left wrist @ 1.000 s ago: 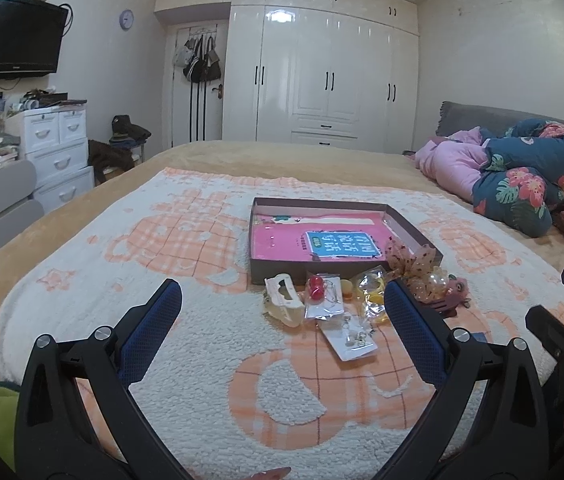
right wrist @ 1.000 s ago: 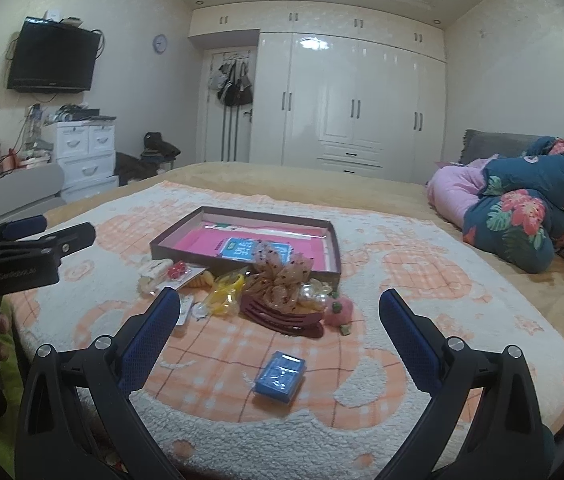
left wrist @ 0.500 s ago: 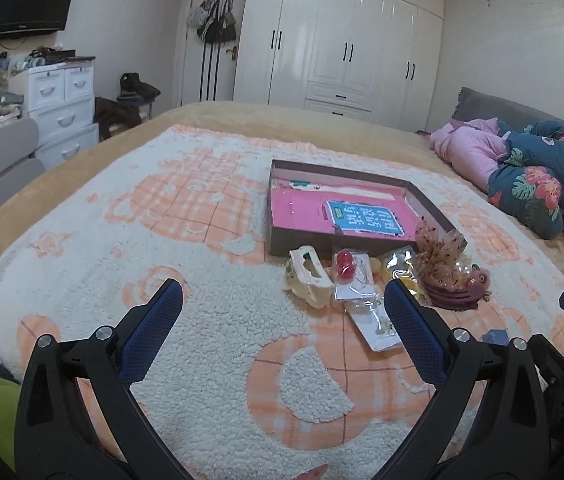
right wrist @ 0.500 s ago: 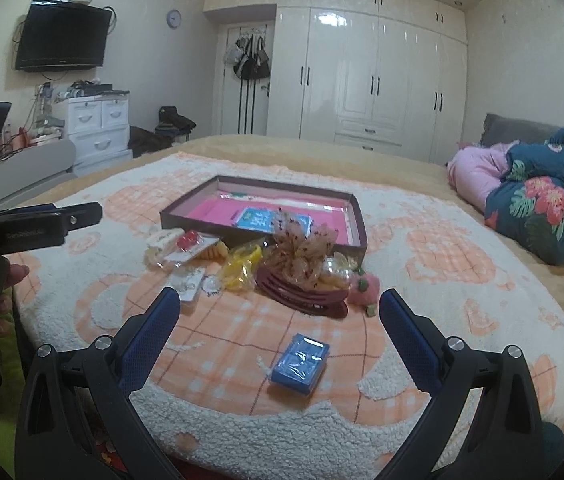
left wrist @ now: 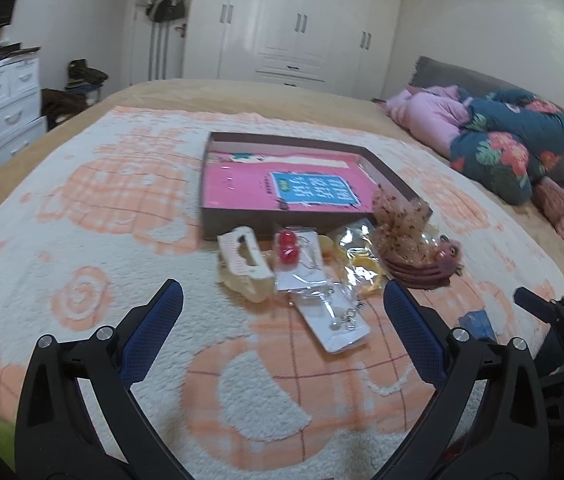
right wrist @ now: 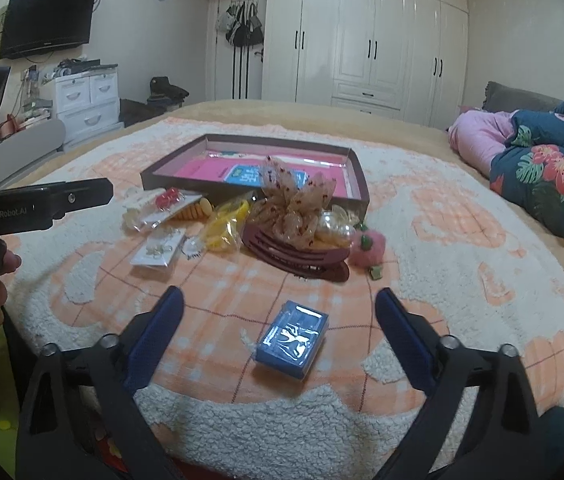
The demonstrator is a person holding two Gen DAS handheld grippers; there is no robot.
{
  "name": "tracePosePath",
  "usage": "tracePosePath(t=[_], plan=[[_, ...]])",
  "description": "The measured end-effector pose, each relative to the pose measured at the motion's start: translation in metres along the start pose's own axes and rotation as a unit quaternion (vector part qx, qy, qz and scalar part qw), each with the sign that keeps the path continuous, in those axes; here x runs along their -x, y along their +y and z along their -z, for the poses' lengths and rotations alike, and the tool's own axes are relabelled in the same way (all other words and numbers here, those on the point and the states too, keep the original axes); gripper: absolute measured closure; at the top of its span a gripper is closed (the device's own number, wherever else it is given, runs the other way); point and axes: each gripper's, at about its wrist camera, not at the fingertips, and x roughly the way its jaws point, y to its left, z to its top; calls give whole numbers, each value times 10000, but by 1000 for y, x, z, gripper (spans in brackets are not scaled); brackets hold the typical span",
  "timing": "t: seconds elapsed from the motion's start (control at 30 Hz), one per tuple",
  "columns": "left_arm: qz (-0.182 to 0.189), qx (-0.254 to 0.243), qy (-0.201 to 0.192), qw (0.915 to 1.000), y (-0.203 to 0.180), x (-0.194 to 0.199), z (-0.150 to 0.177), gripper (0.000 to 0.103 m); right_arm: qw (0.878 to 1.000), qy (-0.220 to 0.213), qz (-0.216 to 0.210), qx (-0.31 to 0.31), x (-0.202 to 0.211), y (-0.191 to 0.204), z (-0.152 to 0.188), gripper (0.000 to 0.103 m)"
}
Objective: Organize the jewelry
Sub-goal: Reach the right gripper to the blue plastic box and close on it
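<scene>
On the bed lies a fluffy white and orange blanket (right wrist: 421,248); the jewelry pile (right wrist: 242,220), packets, clips and a bow, lies just before the brown tray (right wrist: 357,184) with pink bottom; my left gripper (left wrist: 282,316) and right gripper (right wrist: 278,320) both stand wide apart, holding nothing; a blue box (right wrist: 293,338) lies between my right fingers.
</scene>
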Motion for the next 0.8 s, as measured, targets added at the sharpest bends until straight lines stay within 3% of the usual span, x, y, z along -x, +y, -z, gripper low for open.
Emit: tracePosePath(t=[0.2, 0.37, 0.57, 0.7, 0.8], plan=[[188, -281, 206, 9992, -12, -19, -6, 31, 9998, 215, -4, -41, -9, -4, 3, 25], [425, -230, 417, 9980, -13, -35, -21, 40, 9990, 425, -66, -87, -16, -5, 7, 31], [472, -292, 859, 9948, -15, -63, -31, 44, 9980, 620, -85, -133, -25, -8, 10, 43], [420, -434, 1067, 9925, -17, -77, -35, 47, 9971, 730, -118, -186, -31, -13, 12, 59], [374, -515, 1214, 9906, -19, -86, -37, 47, 9973, 697, -125, -209, -33, -17, 11, 59]])
